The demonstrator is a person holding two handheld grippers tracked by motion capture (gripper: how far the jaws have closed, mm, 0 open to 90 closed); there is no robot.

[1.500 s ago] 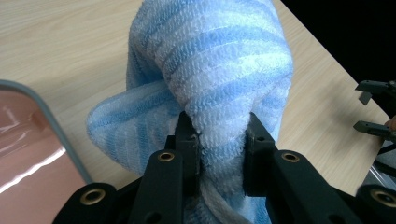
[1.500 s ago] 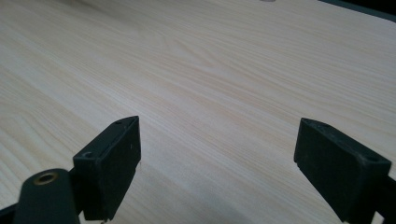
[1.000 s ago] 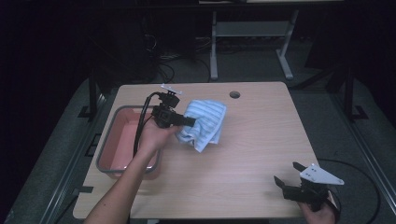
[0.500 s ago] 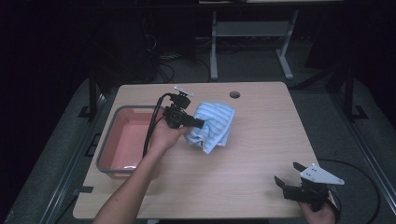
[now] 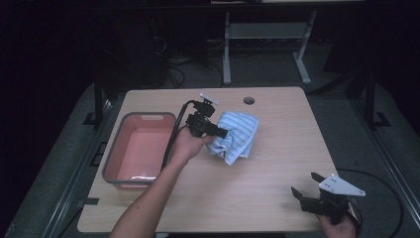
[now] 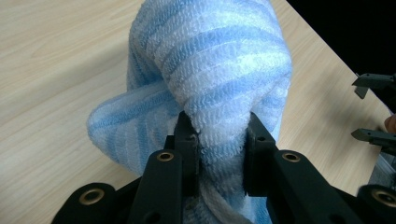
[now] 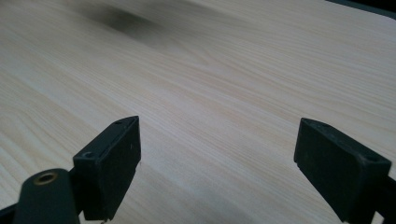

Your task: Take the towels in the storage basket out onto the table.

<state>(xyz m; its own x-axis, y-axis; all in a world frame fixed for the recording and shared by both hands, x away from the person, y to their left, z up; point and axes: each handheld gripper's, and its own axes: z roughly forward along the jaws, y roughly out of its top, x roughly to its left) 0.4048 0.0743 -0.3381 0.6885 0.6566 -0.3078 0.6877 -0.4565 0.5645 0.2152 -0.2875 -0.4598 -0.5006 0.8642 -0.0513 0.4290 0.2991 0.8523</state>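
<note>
Fingers (image 6: 254, 154) of the left gripper (image 5: 218, 133) are clamping one blue-striped towel (image 5: 237, 139) above the pale wooden tabletop (image 5: 257, 183).
One pink tub (image 5: 141, 148) is sitting just left of it; the right gripper (image 5: 302, 192), fingers spread wide and holding nothing, is resting at the near right corner, dark room surrounding.

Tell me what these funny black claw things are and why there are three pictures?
A person holds a grabbing tool in each hand. One picture looks down from above the wooden table. The other two come from little cameras riding on each tool. The left tool is pinching a blue striped towel and lifting it; from above, that towel sits beside a pink tub. The right tool waits with its jaws wide apart above bare wood, holding nothing.
</note>
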